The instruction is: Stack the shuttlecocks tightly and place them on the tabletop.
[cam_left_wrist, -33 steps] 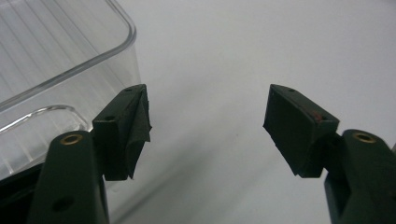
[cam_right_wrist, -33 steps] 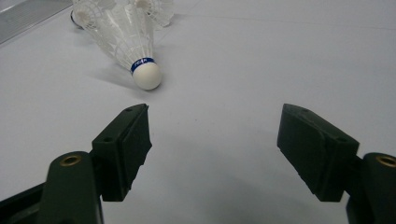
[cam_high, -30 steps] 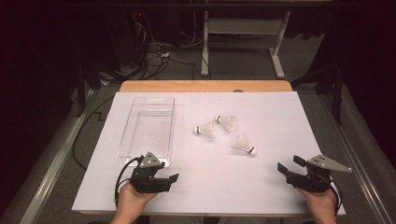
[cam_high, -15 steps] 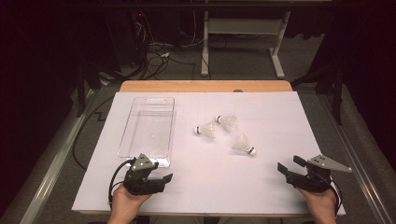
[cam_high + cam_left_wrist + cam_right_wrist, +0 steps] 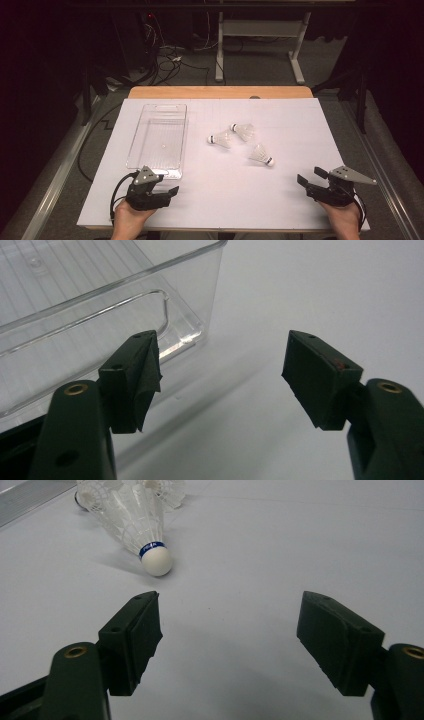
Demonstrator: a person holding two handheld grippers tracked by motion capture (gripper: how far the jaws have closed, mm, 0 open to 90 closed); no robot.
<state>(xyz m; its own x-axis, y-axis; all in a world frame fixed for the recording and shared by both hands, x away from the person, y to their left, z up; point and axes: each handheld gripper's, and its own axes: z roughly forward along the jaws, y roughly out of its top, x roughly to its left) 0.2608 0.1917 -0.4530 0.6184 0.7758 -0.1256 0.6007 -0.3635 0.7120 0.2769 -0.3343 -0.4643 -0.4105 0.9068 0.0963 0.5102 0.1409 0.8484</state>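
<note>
High view: the left gripper (image 5: pixel 170 191) rests low at the near left of the desk (image 5: pixel 300 125), held in a hand (image 5: pixel 127 220) that comes in from the bottom edge. Its jaws are spread, with nothing between them, and point toward the right across the white desk top. Just beyond it lies a clear tray (image 5: pixel 145 150), long side running away from the person, its near end close to the gripper.

The right gripper (image 5: pixel 309 180) sits at the near right, also in a hand (image 5: pixel 345 217), jaws spread and empty, pointing left and a little away toward the middle of the desk. Three shuttlecocks lie near the middle, well apart from the tray. The nearest shuttle (image 5: pixel 262 155) lies on its side with its cork end toward the right gripper; the other two shuttles (image 5: pixel 232 135) lie side by side just behind it.

In the left gripper view the jaws stand wide over bare white surface, and the tray's (image 5: pixel 100 300) near corner and handle cut-out sit just past the left jaw, not touched.

In the right gripper view the jaws are wide apart over bare desk. The nearest shuttle (image 5: pixel 135 525) lies ahead and to the left, white cork with a blue band pointing at the camera, clear of both jaws. The feather skirts of the others show behind it at the top edge.
</note>
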